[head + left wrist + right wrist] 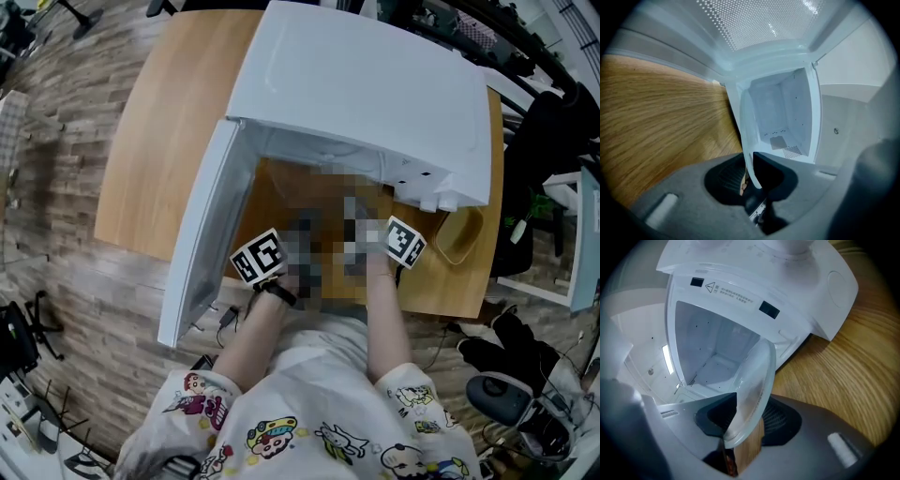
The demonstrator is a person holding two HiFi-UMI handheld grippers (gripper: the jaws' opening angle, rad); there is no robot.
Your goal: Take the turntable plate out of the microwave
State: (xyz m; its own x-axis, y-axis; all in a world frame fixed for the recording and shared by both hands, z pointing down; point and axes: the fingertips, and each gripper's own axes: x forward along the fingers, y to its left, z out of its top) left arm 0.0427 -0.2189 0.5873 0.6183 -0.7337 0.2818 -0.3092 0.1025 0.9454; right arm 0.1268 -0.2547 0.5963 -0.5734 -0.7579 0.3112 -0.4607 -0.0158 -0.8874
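turntable plate (754, 380): outside the open microwave (366, 94), lower centre of both gripper views, above the counter (159, 141); left claw (751, 174) pinches its rim, right claw (747, 420) spread around it; removal judged nearly done, setting down left.

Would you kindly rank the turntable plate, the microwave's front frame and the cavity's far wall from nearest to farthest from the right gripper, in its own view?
1. turntable plate: between the right gripper's jaws, low centre.
2. microwave's front frame: beyond it, ringing the opening.
3. cavity's far wall: deepest, inside that opening.
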